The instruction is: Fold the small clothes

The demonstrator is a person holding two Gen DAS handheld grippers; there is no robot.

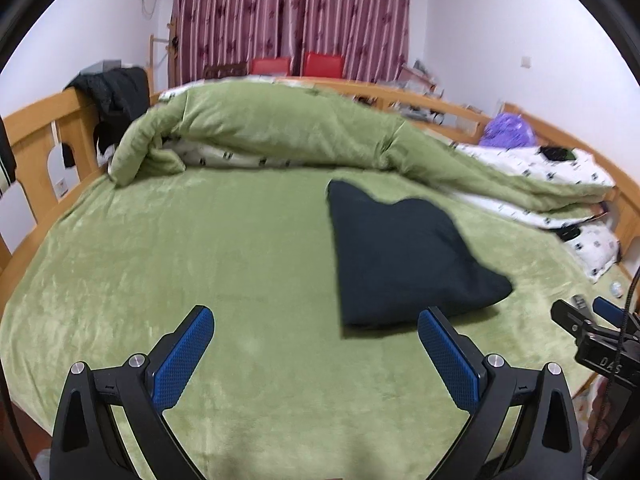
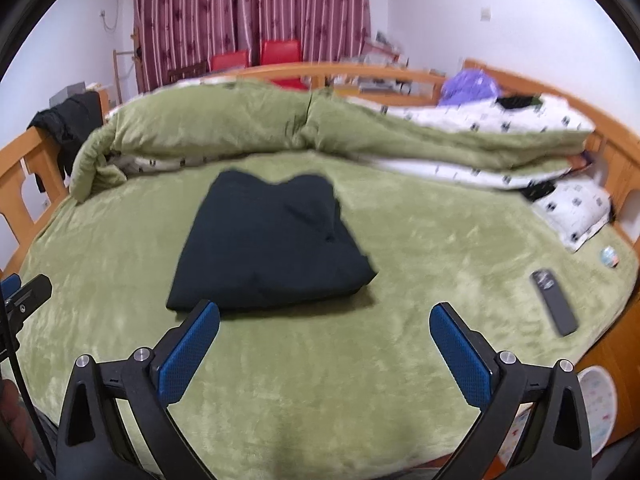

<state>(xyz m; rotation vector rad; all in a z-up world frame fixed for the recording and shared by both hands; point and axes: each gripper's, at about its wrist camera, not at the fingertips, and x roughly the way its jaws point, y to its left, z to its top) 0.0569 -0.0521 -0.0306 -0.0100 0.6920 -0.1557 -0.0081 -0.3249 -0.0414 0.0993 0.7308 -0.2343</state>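
Green bedding [image 2: 400,240] lies under our two tongs, left gripper [image 1: 316,354] and right gripper [image 2: 325,350], both spread wide, empty; one folded dark garment [image 2: 268,240] sits just ahead.

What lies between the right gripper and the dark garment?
Only bare green blanket between the right gripper and the dark garment, in the right wrist view.

A green-covered bed [image 2: 280,380] carries a folded dark garment [image 2: 268,244], rolled quilt [image 2: 240,120], and remote [image 2: 554,304].

light: bright, even | blur: slight motion | edges: fisheye-bent, dark
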